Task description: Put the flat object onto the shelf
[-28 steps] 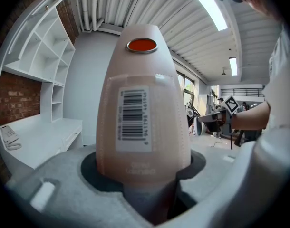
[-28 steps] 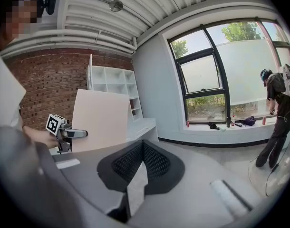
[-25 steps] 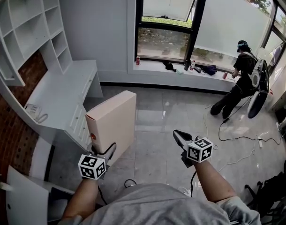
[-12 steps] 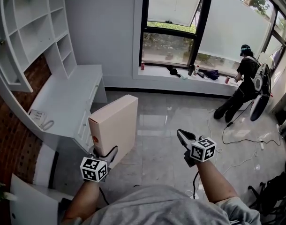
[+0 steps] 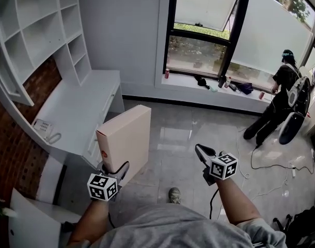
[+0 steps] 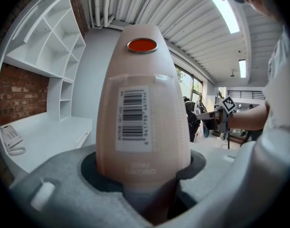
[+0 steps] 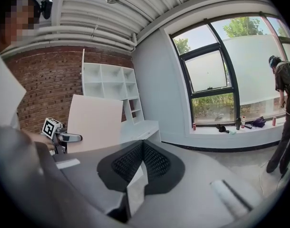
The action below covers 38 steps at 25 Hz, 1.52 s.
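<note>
The left gripper [image 5: 112, 169] is clamped on the lower edge of the box [image 5: 127, 138], a flat beige carton standing on end at lower centre-left of the head view, over the floor and well apart from the shelf [image 5: 38, 25] at upper left. The right gripper [image 5: 200, 151] has its jaws together with nothing between them.

Risks, as I judge them:
- With only 1 edge gripped and most of the box above the jaws, a quick swing could lever it loose or let it twist.
- The shelf's compartments look narrow — a corner of the box may catch a divider or the edge of the desk [image 5: 82, 105] on the way up.
- The phone [image 5: 46, 132] at the desk's near-left end could be knocked if the box passes low.

The floor [image 5: 183, 133] is glossy grey tile, hard on a dropped box. Cables [image 5: 271, 161] trail at lower right. A person [image 5: 281, 94] crouches by the window [image 5: 209, 40] at upper right — clear of the path.
</note>
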Motion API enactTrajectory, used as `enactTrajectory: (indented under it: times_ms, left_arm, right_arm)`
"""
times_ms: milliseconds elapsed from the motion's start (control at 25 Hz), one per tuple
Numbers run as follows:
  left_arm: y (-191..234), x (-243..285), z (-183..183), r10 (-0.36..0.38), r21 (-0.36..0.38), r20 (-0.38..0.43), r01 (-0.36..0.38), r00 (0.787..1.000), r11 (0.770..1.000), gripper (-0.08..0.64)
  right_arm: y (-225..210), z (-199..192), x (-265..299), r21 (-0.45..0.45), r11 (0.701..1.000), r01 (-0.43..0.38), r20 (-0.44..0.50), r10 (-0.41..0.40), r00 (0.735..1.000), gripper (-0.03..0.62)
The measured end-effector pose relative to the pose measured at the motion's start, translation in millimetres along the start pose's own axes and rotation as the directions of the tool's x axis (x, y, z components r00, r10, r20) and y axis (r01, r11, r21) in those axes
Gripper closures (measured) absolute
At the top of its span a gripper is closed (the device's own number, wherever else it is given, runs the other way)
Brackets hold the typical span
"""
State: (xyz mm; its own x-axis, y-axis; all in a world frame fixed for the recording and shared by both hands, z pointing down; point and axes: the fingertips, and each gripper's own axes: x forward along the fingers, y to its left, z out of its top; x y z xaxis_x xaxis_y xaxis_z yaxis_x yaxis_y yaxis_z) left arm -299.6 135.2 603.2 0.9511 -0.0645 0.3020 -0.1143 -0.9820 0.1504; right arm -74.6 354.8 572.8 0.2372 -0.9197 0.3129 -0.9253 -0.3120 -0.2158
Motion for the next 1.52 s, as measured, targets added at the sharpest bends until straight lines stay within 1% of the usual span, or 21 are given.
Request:
enactTrajectory:
  times_ms: [200, 360, 520, 760, 920, 1160, 1360, 1520]
  left_arm:
    - [-3.4, 56.1, 20.1, 0.045, 0.008, 0.004, -0.045, 0.999, 0.999, 0.281]
    - [-9.8, 108.5, 47.8, 0.082, 0.009, 0.014, -0.082, 0.997, 0.997, 0.281]
    - [-15.4, 161.0, 77.0, 0.114, 0.001, 0.041, -0.114, 0.993, 0.993, 0.281]
    - [-30.1, 227.1, 108.9, 0.118, 0.003, 0.054, -0.118, 0.992, 0.993, 0.281]
    - [-33.8, 255.5, 116.7, 0.111, 0.003, 0.044, -0.111, 0.993, 0.994, 0.281]
    - [-27.0, 283.4, 122.0, 0.096, 0.009, 0.031, -0.096, 0.995, 0.995, 0.281]
    - [-3.0, 312.4, 124.3, 0.068, 0.009, 0.031, -0.068, 0.997, 0.998, 0.281]
    - [26.1, 337.8, 139.5, 0.034, -0.002, 0.033, -0.034, 0.999, 0.999, 0.281]
  right_arm:
    - [-60.8, 24.1, 34.1, -0.001, 0.999, -0.047, 0.014, 0.047, 0.999, 0.583]
    - [-114.5, 51.9, 58.2, -0.020, 0.996, -0.087, 0.009, 0.088, 0.996, 0.583]
    - [-168.0, 79.5, 75.1, -0.035, 0.993, -0.114, 0.004, 0.114, 0.993, 0.583]
    - [-230.2, 104.4, 89.2, -0.050, 0.990, -0.135, 0.003, 0.135, 0.991, 0.583]
    - [-254.7, 109.6, 95.1, -0.044, 0.989, -0.142, 0.003, 0.142, 0.990, 0.583]
    - [-275.4, 112.9, 108.3, -0.031, 0.990, -0.135, 0.014, 0.135, 0.991, 0.583]
    - [-285.9, 110.0, 134.9, -0.024, 0.992, -0.123, 0.011, 0.123, 0.992, 0.583]
    - [-293.5, 123.2, 161.4, -0.017, 0.995, -0.096, 0.007, 0.096, 0.995, 0.583]
